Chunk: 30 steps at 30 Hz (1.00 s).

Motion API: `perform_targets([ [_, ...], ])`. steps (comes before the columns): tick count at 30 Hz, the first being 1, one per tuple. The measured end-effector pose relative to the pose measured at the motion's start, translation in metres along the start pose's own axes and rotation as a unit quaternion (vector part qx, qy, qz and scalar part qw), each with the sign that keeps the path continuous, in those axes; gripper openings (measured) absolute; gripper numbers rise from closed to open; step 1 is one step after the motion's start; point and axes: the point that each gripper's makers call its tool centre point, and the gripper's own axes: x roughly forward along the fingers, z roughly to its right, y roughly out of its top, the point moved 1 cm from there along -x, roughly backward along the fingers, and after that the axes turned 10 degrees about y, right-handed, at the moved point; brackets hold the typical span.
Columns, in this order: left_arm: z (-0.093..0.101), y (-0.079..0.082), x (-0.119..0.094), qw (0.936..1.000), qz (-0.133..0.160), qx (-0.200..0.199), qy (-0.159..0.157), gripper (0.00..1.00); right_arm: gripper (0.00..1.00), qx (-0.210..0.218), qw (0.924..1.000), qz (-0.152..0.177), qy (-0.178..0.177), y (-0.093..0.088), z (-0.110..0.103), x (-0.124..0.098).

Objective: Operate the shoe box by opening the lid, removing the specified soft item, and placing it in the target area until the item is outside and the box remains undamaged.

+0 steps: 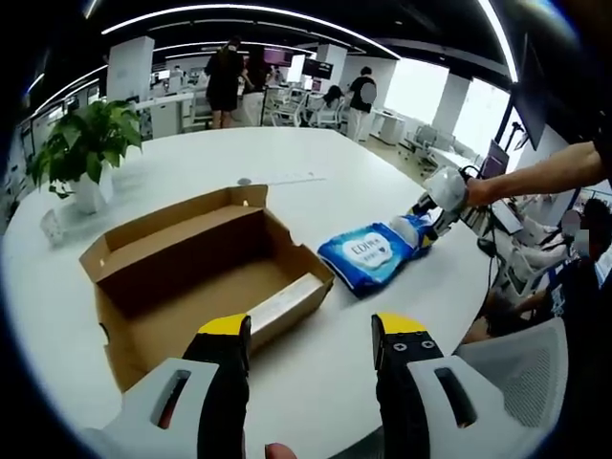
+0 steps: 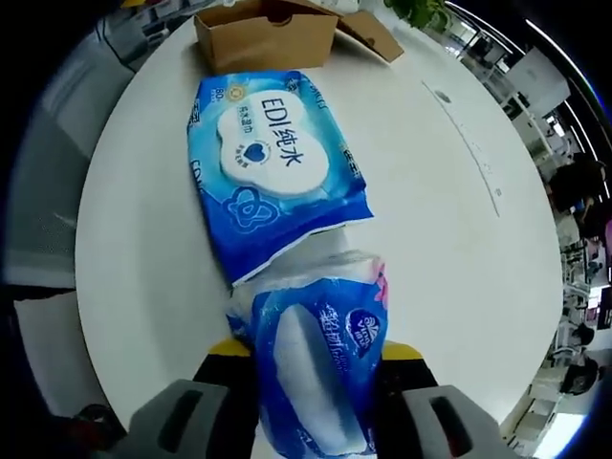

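An open cardboard shoe box (image 1: 206, 277) lies on the round white tabletop (image 1: 316, 163), its lid folded back flat on the side toward a potted plant (image 1: 84, 148) that stands well beyond the box near the tabletop's edge. In the left gripper view the left tongs (image 1: 311, 349) hover just in front of the box with their yellow-tipped jaws apart and nothing between them. Beside the box, on the side away from the plant, a blue pack of wet wipes (image 1: 368, 256) lies flat on the tabletop, outside the box and just apart from its corner. In the right gripper view the same wet wipes (image 2: 277, 163) lie between the box (image 2: 266, 36) and the right tongs (image 2: 316, 349), which are clamped on a second soft blue packet (image 2: 320, 349); that packet's far end touches or overlaps the near edge of the wipes pack. In the left gripper view the right tongs (image 1: 430, 225) show beyond the wipes, held by a person's hand (image 1: 475, 191). People stand at desks in the office well behind the box.
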Motion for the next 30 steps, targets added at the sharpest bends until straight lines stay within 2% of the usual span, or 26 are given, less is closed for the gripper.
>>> perform_targets([
  [7, -0.001, -0.004, -0.001, 1.0, -0.002, -0.003, -0.004, 0.52, 0.47, 0.002, 1.0, -0.004, -0.002, -0.001, 0.002, 0.0],
  [10, -0.001, -0.007, -0.001, 0.9997, -0.002, -0.021, -0.01, 0.52, 0.49, -0.003, 1.0, -0.006, -0.007, -0.001, 0.003, -0.001],
  [21, -0.004, -0.012, -0.009, 0.9996, 0.001, -0.024, -0.013, 0.52, 0.55, -0.018, 0.9996, -0.009, -0.019, 0.003, -0.001, -0.005],
  [30, -0.004, -0.014, -0.011, 0.999, 0.011, -0.033, -0.027, 0.52, 0.52, -0.022, 0.9986, -0.022, -0.042, 0.009, -0.013, -0.029],
])
